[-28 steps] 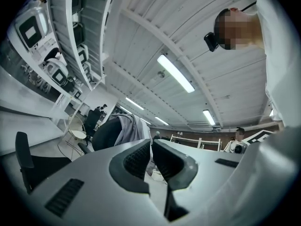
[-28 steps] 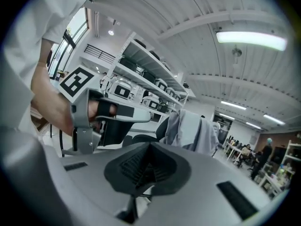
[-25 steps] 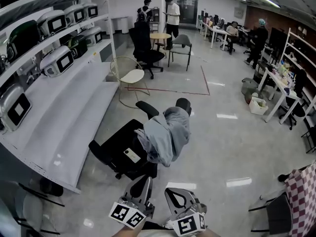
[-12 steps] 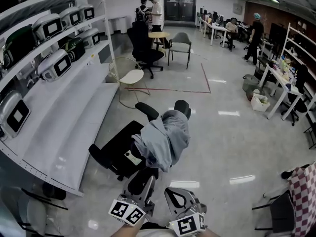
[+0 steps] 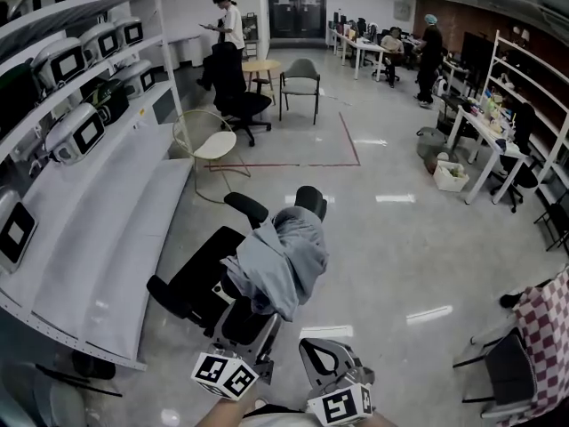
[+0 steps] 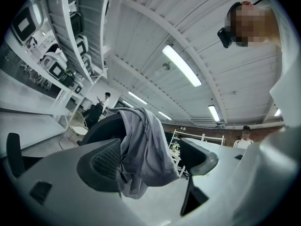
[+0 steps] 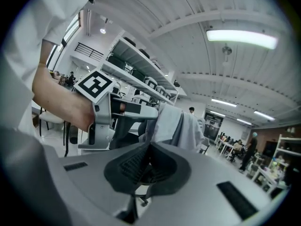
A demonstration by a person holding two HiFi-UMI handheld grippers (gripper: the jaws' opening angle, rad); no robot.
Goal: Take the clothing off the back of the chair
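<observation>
Grey hoodie (image 5: 280, 261) draped over office chair (image 5: 200, 278) backrest. Left gripper (image 5: 253, 336) short of chair, jaws just opened wide, nothing between them, likely readying grab. Right gripper (image 5: 324, 356) alongside, pinched closed, empty.

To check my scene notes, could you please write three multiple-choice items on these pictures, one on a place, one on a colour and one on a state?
1. Where is the clothing?
A. on the shelf
B. over the back of the chair
C. on the floor

2. What colour is the clothing?
A. grey
B. red
C. green

3. How do the jaws of the left tool stand?
A. closed on the clothing
B. closed on an armrest
C. apart

Answers:
1 B, it drapes over the black chair's backrest.
2 A, the fabric is pale grey in every view.
3 C, the jaws have just been opening and stand wide, with nothing pressed between them; the clothing hangs ahead of the gap.
</observation>
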